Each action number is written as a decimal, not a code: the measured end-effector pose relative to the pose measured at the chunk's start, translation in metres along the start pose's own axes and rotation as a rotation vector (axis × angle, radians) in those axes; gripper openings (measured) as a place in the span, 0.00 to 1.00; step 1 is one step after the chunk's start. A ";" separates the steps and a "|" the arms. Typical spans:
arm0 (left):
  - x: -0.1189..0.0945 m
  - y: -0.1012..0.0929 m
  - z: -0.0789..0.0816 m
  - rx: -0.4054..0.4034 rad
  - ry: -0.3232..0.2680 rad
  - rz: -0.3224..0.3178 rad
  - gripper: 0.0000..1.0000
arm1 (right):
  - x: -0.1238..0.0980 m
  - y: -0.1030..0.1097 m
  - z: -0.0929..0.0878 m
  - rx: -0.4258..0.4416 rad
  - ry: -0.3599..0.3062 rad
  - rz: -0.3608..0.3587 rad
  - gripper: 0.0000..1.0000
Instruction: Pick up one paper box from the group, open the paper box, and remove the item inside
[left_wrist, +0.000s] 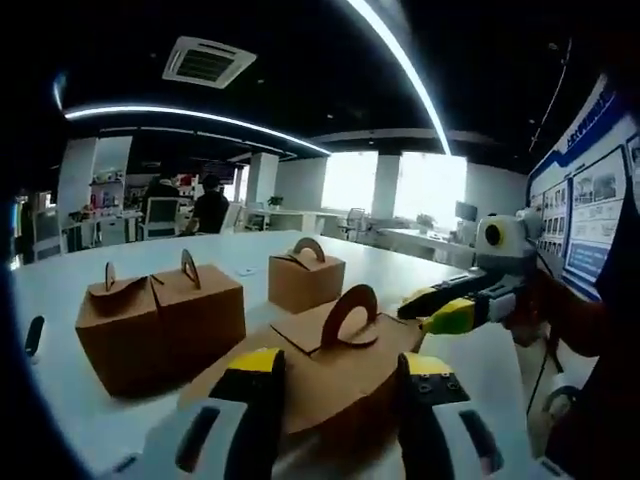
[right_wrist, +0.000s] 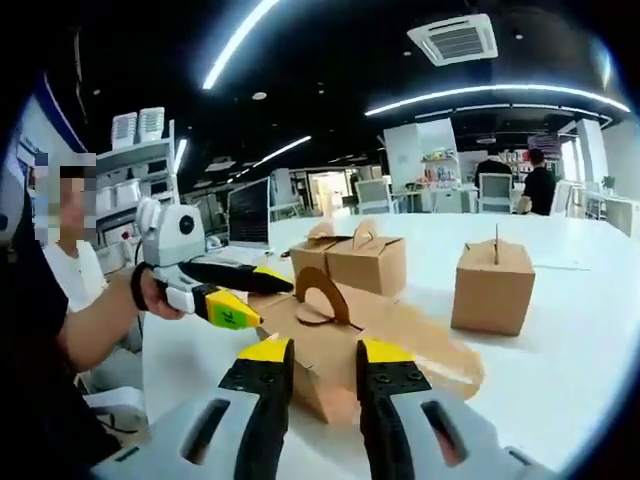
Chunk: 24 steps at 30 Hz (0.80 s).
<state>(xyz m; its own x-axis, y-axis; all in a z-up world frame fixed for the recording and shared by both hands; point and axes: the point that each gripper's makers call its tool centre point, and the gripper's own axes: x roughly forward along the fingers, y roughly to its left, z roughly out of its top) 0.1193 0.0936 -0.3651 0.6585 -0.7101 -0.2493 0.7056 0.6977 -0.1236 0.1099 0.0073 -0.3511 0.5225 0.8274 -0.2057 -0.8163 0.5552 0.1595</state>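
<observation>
one paper box (left_wrist: 330, 370) sits on the white desk (left_wrist: 60, 290) right in front of both grippers, apart from the other boxes, so the picking-out step looks done. in the left gripper view the left gripper (left_wrist: 340, 385) has its jaws spread on either side of this box's near end; whether they press its walls cannot be told. the right gripper (left_wrist: 430, 308) reaches in from the right, its jaws close together at the edge of the top flap by the arched handle (left_wrist: 350, 312); a pinch on the flap cannot be confirmed. in the right gripper view the right gripper (right_wrist: 325, 362) frames the near corner of the box (right_wrist: 330, 345) with a narrow gap, and the left gripper (right_wrist: 235, 295) comes in from the left.

the top flaps appear loosened, one lying flatter, so opening seems under way but unfinished. no item inside is visible; taking it out remains.

three closed boxes stand farther off: a pair (left_wrist: 160, 325) to the left and a single one (left_wrist: 305, 280) beyond.
</observation>
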 end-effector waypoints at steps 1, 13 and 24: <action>0.000 0.000 0.000 0.001 0.000 -0.001 0.47 | -0.001 0.000 0.004 -0.008 -0.012 0.004 0.26; 0.003 -0.006 0.000 0.022 -0.009 -0.012 0.47 | 0.012 0.010 0.052 -0.335 -0.026 0.025 0.25; 0.004 -0.004 0.000 -0.007 -0.035 0.020 0.44 | 0.018 -0.014 0.043 -0.508 0.120 0.063 0.21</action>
<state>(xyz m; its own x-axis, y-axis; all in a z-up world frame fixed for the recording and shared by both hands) 0.1191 0.0882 -0.3657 0.6813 -0.6988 -0.2179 0.6905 0.7123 -0.1257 0.1415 0.0182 -0.3159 0.4610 0.8258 -0.3248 -0.8773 0.3691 -0.3069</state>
